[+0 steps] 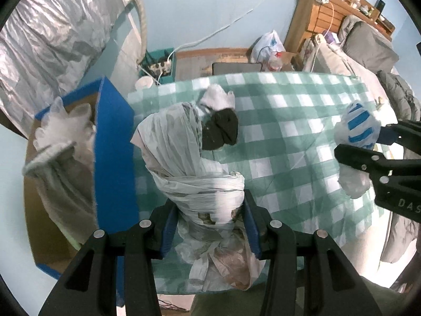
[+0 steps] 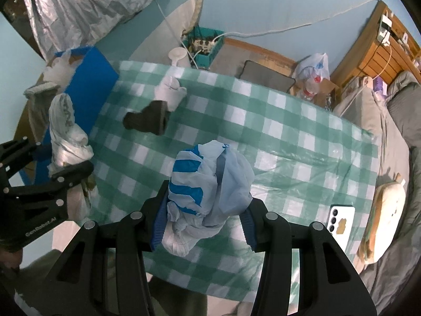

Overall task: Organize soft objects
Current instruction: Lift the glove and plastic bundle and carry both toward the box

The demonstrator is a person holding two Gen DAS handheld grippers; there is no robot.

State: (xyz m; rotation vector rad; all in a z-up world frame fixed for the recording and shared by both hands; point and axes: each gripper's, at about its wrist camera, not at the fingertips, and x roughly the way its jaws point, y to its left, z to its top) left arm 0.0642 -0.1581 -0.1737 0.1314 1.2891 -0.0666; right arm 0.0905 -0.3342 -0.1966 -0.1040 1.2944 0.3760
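My left gripper (image 1: 209,226) is shut on a knotted white plastic bag bundle (image 1: 189,158), held above the left side of the green checked table (image 1: 289,142). Seen from the right wrist, that white plastic bag bundle (image 2: 67,137) hangs in the left gripper (image 2: 63,173). My right gripper (image 2: 204,221) is shut on a crumpled blue-and-white striped plastic bag (image 2: 208,181), lifted over the table's middle; from the left wrist the striped bag (image 1: 357,129) and right gripper (image 1: 368,147) appear at the right. A dark sock (image 1: 221,129) and a white sock (image 1: 217,98) lie on the table.
A blue-walled cardboard box (image 1: 113,142) stands left of the table and holds clear plastic bags (image 1: 63,129). A white phone (image 2: 340,221) lies at the table's right edge beside a plush toy (image 2: 385,216). A bed with grey bedding (image 2: 400,121) lies to the right.
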